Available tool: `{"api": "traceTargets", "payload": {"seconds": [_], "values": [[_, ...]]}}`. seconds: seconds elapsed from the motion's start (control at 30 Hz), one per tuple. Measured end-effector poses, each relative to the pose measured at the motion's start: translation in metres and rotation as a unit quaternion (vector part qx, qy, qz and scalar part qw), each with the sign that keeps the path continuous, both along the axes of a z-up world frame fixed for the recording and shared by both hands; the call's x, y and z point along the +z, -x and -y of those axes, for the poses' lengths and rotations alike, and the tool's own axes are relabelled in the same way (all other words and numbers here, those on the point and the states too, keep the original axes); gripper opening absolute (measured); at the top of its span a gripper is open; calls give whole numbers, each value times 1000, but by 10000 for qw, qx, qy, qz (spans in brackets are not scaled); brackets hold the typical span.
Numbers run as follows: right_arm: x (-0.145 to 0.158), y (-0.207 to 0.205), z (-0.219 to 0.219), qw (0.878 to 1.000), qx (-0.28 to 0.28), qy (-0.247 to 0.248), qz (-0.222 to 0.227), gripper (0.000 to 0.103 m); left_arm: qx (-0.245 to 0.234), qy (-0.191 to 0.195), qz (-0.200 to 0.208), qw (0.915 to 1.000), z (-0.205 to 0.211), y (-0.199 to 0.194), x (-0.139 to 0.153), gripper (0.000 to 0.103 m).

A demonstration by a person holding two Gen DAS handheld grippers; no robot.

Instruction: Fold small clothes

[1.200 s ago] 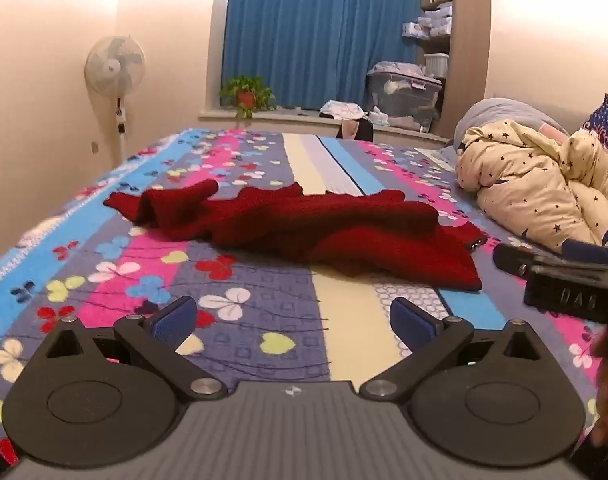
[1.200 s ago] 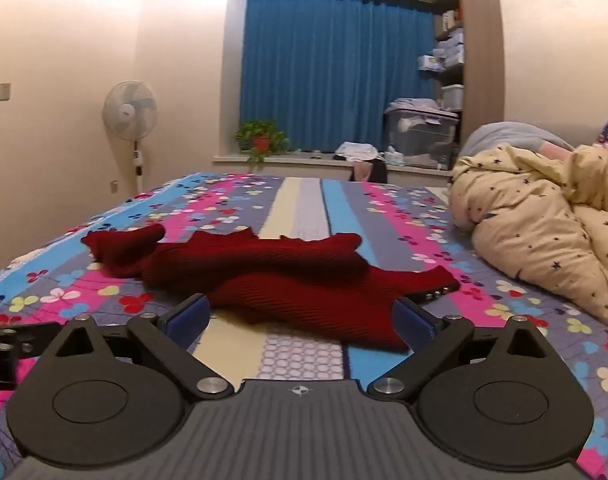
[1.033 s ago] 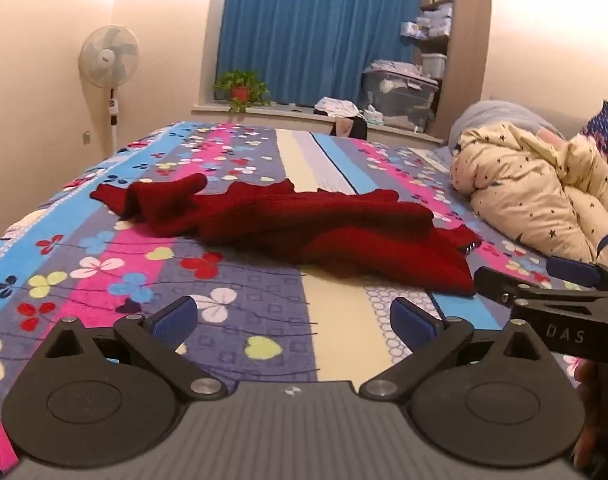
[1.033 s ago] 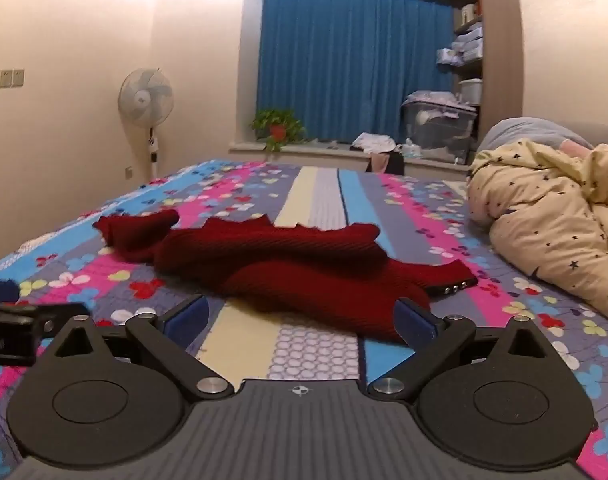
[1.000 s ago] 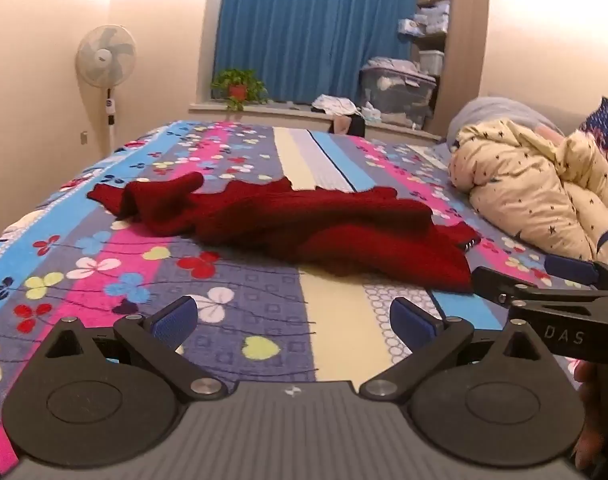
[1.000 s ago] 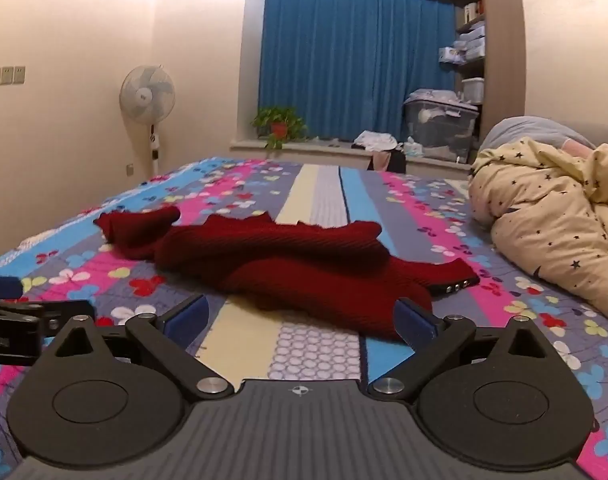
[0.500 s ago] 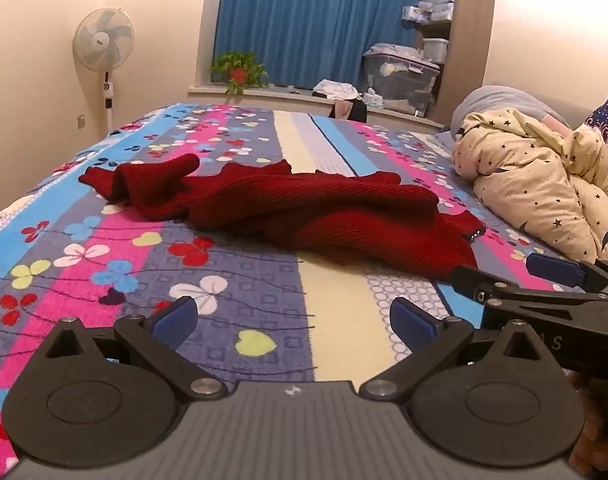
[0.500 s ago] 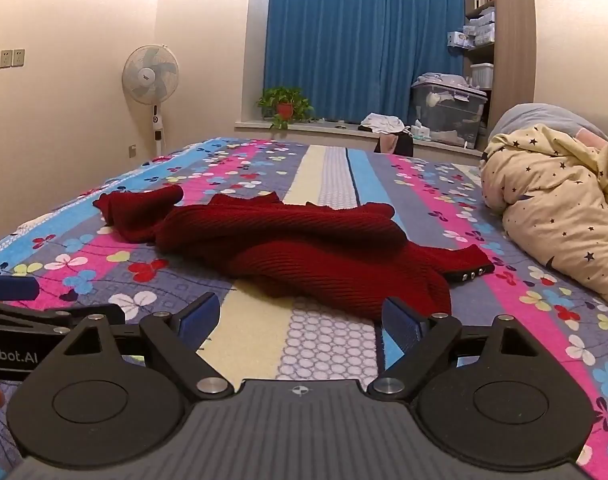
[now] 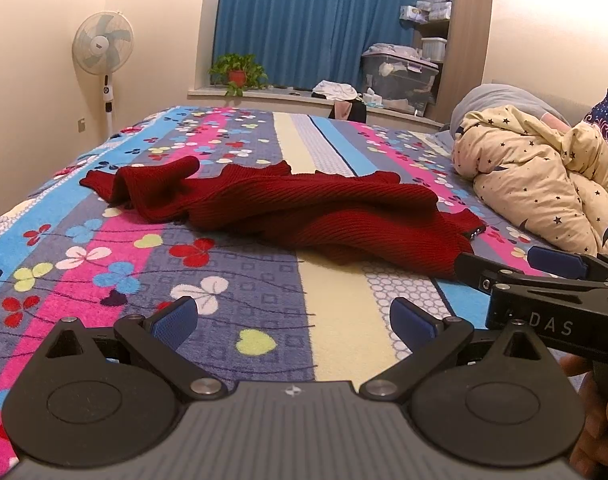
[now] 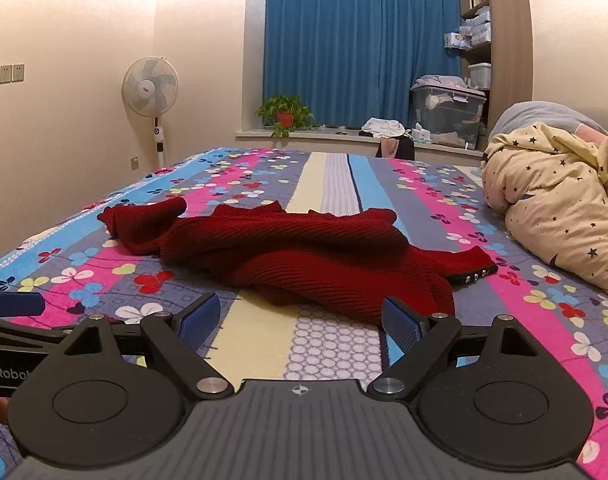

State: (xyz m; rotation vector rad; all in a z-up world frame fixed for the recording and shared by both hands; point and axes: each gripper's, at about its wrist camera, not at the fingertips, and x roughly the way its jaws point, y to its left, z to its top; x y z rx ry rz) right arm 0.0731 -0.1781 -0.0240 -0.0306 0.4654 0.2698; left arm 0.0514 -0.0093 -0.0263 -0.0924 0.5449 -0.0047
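- While both tools hang low over the near end of the bed, the left gripper has its jaws spread wide, with only the flowered bedspread between the blue pads
- The right gripper has its jaws standing wide as well; they have just been closing a little, and nothing is between them, though the near hem of the garment lies just past the right pad
- In the left wrist view the right gripper reaches in from the right edge, its black finger close to the garment's near corner; whether it touches I cannot tell; a hand shows beneath it
- The red knitted sweater lies crumpled across the middle of the bed, one sleeve bunched at the left, a dark placket with snaps poking out at the right
- To the right, well apart from the sweater, a cream star-print quilt is heaped up
- Beyond the bed stand a pedestal fan by the left wall, a potted plant on the sill, a clear storage box and blue curtains
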Motion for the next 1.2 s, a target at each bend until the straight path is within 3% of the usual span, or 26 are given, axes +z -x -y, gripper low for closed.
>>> {"api": "traceTargets", "payload": {"seconds": [1.2], "values": [[3,1,-2,9999,-43,8,93,89,0,-9,24,10000,1,2,1,102]]}}
